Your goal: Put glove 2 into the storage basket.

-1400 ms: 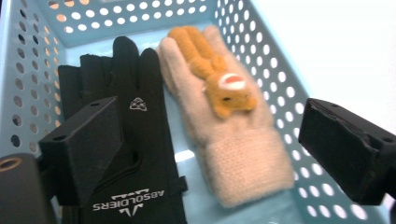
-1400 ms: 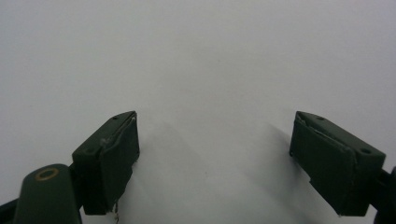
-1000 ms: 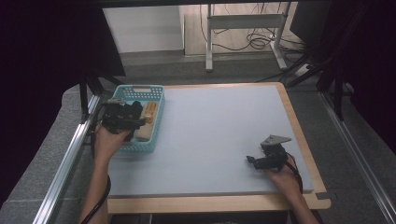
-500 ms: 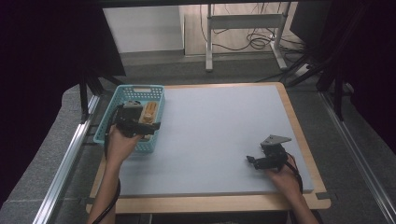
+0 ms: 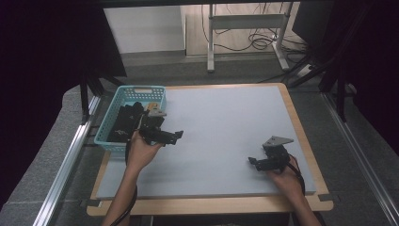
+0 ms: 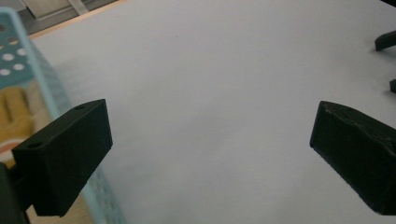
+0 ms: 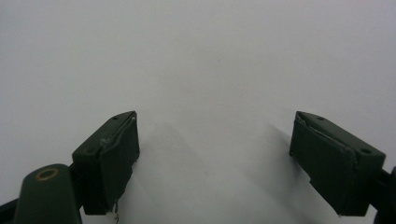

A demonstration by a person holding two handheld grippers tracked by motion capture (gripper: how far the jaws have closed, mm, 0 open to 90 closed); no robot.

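Basket [image 5: 109, 135] beside left tool [image 5: 178, 135]; table [image 5: 226, 117] ahead.

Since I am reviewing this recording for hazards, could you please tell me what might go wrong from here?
The left gripper, open and empty, sits right beside the blue basket; swinging back could knock its wall. The right gripper, also open, rests low near the table's front edge, so its cable might snag there.

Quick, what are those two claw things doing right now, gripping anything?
Left gripper: open, holding nothing, beside the basket.
Right gripper: open, holding nothing, over the bare table.
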